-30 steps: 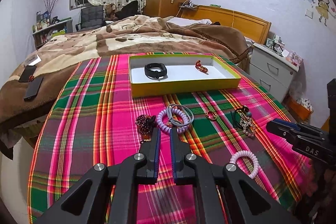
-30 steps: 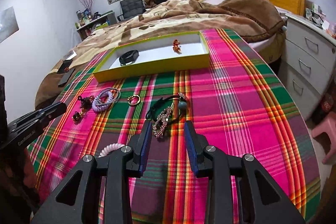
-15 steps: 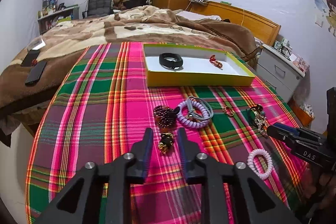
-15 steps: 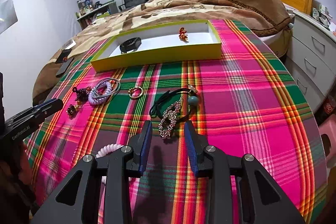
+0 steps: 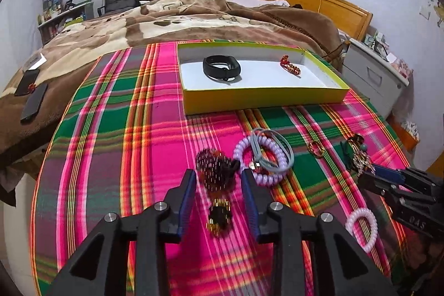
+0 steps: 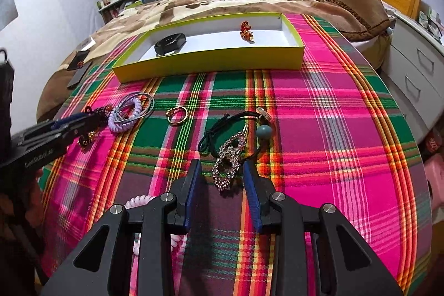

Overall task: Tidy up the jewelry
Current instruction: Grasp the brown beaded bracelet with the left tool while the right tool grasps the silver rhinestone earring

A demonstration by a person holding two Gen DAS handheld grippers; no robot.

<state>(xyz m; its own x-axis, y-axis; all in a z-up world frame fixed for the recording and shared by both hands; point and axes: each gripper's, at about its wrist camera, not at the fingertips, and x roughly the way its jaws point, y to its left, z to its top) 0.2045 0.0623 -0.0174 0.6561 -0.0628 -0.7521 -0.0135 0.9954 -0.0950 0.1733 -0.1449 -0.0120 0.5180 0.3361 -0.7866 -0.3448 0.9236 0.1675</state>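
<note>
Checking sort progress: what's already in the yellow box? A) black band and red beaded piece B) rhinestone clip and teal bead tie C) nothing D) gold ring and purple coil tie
A: the black band and the red beaded piece lie inside the box; every other piece is on the plaid cloth.

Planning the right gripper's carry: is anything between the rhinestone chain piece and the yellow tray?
Nothing tall. The rhinestone chain piece overlaps a black cord hair tie with a teal bead; beyond that, only flat plaid cloth leads to the shallow yellow tray. The right gripper is open around the piece.
</note>
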